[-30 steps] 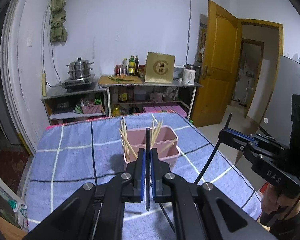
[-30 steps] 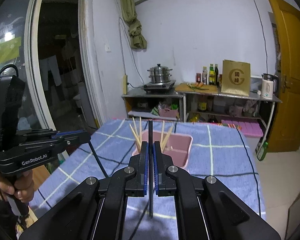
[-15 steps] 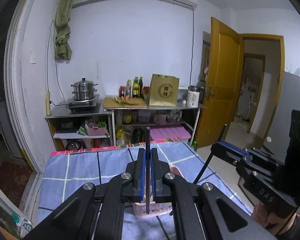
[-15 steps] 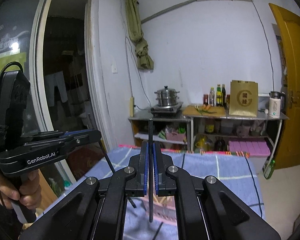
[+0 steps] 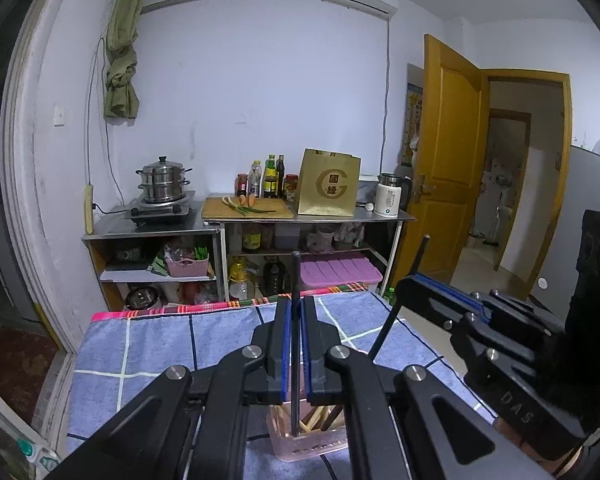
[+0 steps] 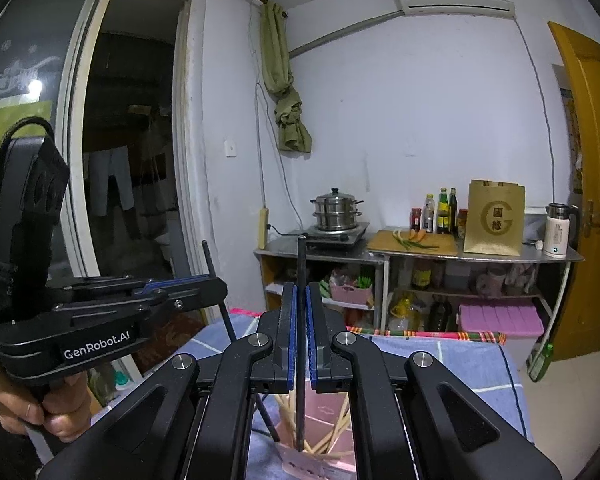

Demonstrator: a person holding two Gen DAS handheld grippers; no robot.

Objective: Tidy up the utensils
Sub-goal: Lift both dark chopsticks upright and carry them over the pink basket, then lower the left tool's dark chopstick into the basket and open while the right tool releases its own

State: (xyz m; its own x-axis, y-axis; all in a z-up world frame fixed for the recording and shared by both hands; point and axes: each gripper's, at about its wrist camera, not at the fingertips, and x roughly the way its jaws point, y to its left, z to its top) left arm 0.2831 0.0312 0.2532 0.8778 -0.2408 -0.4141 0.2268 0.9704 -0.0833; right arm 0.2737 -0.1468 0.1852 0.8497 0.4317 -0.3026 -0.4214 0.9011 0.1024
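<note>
Each black chopstick is a thin, stiff rod, light enough that weight hardly matters, but smooth and round, so I judge it apt to swivel or slide between flat pads; a hold near the middle of the shaft, as here, looks the steadiest. The left hand-held gripper [image 5: 296,360] is closed tight on one black chopstick [image 5: 295,280], which stands nearly upright between the blue pads, its top poking above them and its lower end hanging over the pink holder [image 5: 308,446]. The right hand-held gripper [image 6: 300,344] is likewise clamped shut on a second black chopstick [image 6: 300,264], whose tip dangles just above the holder's [image 6: 320,464] mouth. The holder sits on the bench, on a blue checked cloth [image 5: 160,344], directly below both tools, with pale wooden chopsticks [image 6: 332,432] leaning loosely inside it. These look brittle if levered sideways, so the black rods probably want lowering straight down rather than being forced among them.
</note>
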